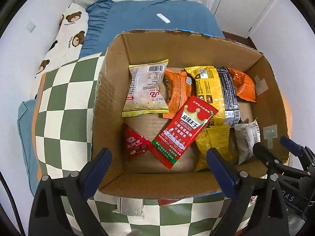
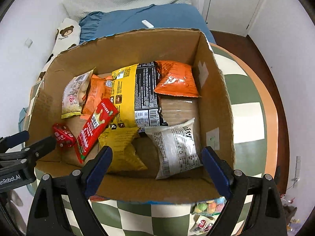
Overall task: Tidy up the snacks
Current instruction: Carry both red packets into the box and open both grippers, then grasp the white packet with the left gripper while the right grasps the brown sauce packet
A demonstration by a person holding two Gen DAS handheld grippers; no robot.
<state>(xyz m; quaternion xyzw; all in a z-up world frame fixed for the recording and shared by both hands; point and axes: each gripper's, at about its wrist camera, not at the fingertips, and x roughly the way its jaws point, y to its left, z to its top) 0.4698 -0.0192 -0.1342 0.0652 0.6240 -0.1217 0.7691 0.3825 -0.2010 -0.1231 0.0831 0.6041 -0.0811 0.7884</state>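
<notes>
Both grippers are hovering over the cardboard box (image 1: 196, 45), jaws spread wide and holding nothing: the left gripper (image 1: 157, 169) near the box's six o'clock wall, the right gripper (image 2: 156, 167) likewise in its own view. The step looks like dropping snacks in. Inside, a red packet (image 1: 183, 131) is lying at centre, a yellow-black bag (image 1: 216, 94) at one o'clock, a pale bag (image 1: 146, 88) at eleven. Next move probably calls for fetching the candy pack (image 2: 208, 206) sitting outside at six.
</notes>
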